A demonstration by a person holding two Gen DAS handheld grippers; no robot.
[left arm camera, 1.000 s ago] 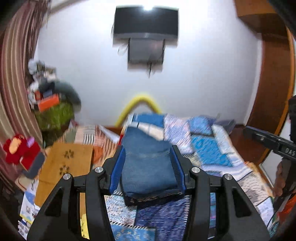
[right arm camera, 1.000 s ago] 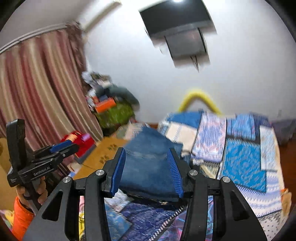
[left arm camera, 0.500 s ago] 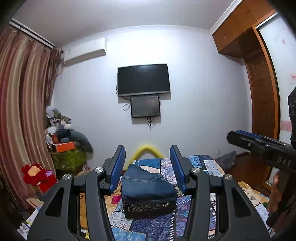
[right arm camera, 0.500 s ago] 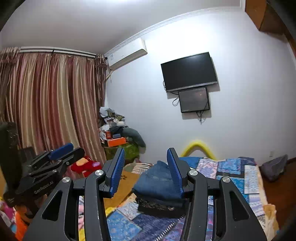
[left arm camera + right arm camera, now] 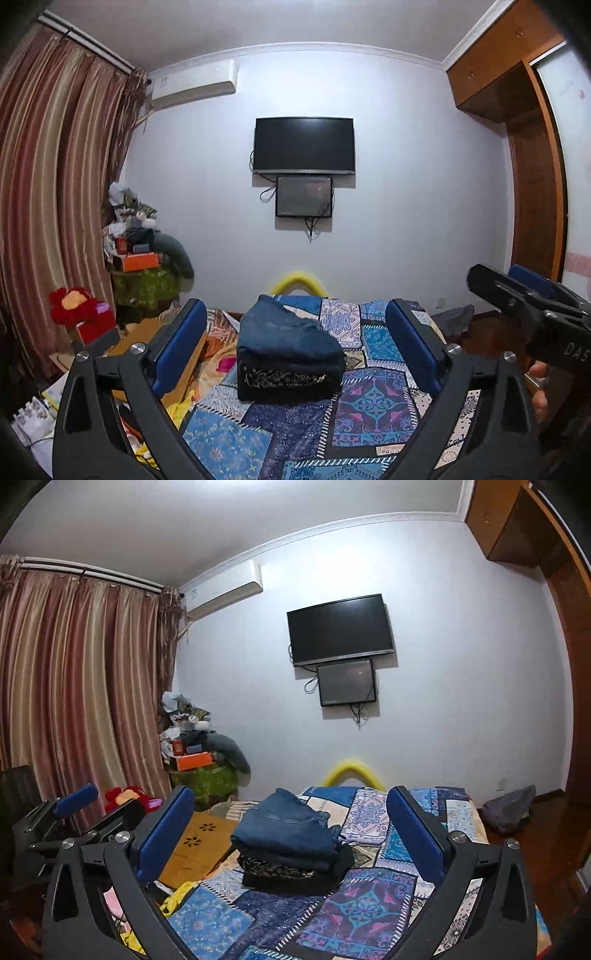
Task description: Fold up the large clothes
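Striped curtains (image 5: 48, 206) hang at the left; the left gripper (image 5: 295, 343) is held up with jaws spread wide, gripping nothing; the folded jeans (image 5: 288, 339) rest atop a dark patterned garment (image 5: 284, 380) on the patchwork bedspread (image 5: 373, 398); the right gripper (image 5: 291, 830), equally wide and empty, hovers near.

bed (image 5: 373, 402) patchwork quilt | on it: folded clothes stack (image 5: 288, 354)
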